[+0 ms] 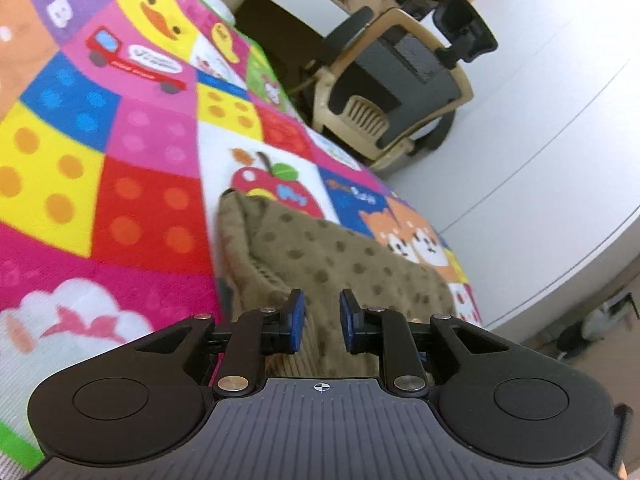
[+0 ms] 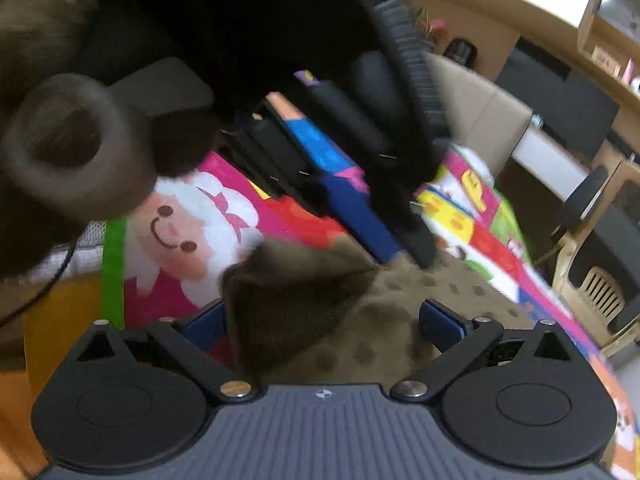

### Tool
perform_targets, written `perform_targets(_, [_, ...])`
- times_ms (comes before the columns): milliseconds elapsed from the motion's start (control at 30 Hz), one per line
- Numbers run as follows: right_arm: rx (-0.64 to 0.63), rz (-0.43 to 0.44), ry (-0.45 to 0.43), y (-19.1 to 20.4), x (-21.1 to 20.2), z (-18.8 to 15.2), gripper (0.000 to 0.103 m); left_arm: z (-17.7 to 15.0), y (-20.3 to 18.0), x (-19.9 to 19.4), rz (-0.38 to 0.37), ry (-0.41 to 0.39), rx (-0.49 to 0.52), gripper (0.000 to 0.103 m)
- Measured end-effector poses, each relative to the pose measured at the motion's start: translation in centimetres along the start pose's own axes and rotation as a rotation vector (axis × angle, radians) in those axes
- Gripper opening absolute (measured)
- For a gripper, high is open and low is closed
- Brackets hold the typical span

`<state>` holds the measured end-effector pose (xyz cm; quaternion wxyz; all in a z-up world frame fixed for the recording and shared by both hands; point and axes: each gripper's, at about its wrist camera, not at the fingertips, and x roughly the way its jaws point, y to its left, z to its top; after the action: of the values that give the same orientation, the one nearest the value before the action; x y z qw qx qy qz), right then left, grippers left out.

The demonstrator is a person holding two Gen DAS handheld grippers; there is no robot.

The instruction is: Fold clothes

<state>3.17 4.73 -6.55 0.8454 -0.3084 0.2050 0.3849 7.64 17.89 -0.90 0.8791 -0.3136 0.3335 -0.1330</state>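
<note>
A brown spotted garment (image 1: 332, 256) lies bunched on the colourful play mat (image 1: 120, 140). My left gripper (image 1: 322, 322) hovers just over its near part, jaws a little apart with nothing between them. In the right wrist view the same garment (image 2: 352, 320) has a folded corner raised between the wide-open jaws of my right gripper (image 2: 324, 324). The left gripper (image 2: 372, 216) shows there too, its blue fingers (image 2: 360, 208) pointing down at the garment's far edge. A blurred dark sleeve fills the upper left.
A black office chair (image 1: 464, 36) and a beige plastic crate (image 1: 384, 92) stand on the pale floor beyond the mat's right edge. A wooden desk and shelves (image 2: 560, 60) lie behind. A green mat border (image 2: 114, 264) runs at the left.
</note>
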Motion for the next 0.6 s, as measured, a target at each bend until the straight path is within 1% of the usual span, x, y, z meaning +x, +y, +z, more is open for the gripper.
perform_targets(100, [-0.004,-0.035,-0.011,0.7,-0.4,-0.6,0.098,0.2,-0.4,0.6,-0.029,0.003,-0.008,0.021])
perform_targets(133, [-0.002,-0.046,-0.020,0.8,-0.7,-0.9,0.098,0.1,-0.3,0.7,-0.029,0.002,-0.018,0.021])
perform_targets(200, [0.025,-0.041,-0.051,0.2,-2.3,-1.8,0.098,0.0,-0.1,0.9,-0.029,-0.001,-0.036,0.022])
perform_targets(233, [0.040,-0.036,-0.068,-0.2,-3.2,-2.3,0.098,0.0,0.1,0.4,-0.012,-0.015,-0.032,0.024])
perform_targets(267, [0.059,-0.039,-0.078,-0.7,-4.0,-2.8,0.098,0.0,0.4,-0.1,0.006,-0.030,-0.027,0.029])
perform_targets(300, [0.080,-0.045,-0.086,-1.3,-4.8,-3.2,0.098,0.0,0.6,-0.6,0.023,-0.044,-0.022,0.047])
perform_targets(333, [0.101,-0.050,-0.094,-2.0,-5.5,-3.6,0.098,-0.1,1.0,-1.4,0.051,-0.059,-0.003,0.061])
perform_targets(367, [0.123,-0.055,-0.099,-2.5,-6.1,-3.8,0.098,-0.1,1.2,-1.9,0.090,-0.065,0.017,0.063])
perform_targets(467, [0.157,-0.070,-0.109,-3.7,-6.5,-4.0,0.098,-0.5,2.0,-2.7,0.193,-0.062,0.068,0.063])
perform_targets(533, [0.158,-0.065,-0.112,-4.0,-6.6,-3.9,0.100,-1.1,2.7,-2.5,0.213,-0.038,0.066,0.061])
perform_targets(600, [0.127,-0.029,-0.102,-3.1,-6.1,-3.6,0.101,-1.7,2.9,-1.8,0.197,-0.007,0.058,0.059])
